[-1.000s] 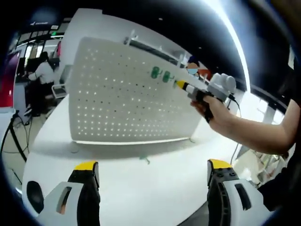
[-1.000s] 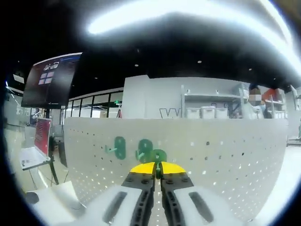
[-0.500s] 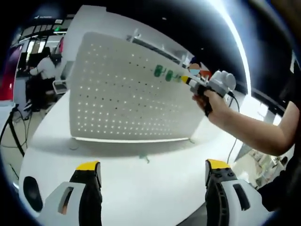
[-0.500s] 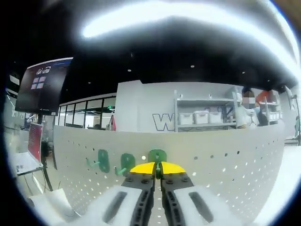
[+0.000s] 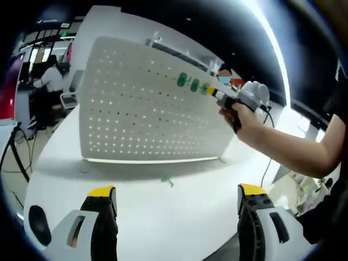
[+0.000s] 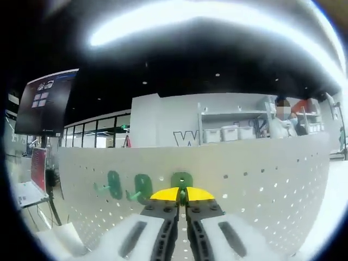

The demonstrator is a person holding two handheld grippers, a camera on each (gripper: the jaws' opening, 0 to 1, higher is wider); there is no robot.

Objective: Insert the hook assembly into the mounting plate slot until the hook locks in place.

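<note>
The right gripper (image 6: 182,191) is clenched on a green plastic hook (image 6: 181,180) against the white perforated metal pegboard (image 6: 261,185); the left gripper (image 5: 174,196) is released.

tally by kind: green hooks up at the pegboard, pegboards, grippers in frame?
Green hooks at the pegboard: 3, two mounted and one in the right gripper, at
Pegboard: 1
Grippers: 2, with the left gripper
Total: 6

Grippers (image 5: 176,206) (image 6: 182,194): white/grey shells, black jaws w/ yellow tips (both).
</note>
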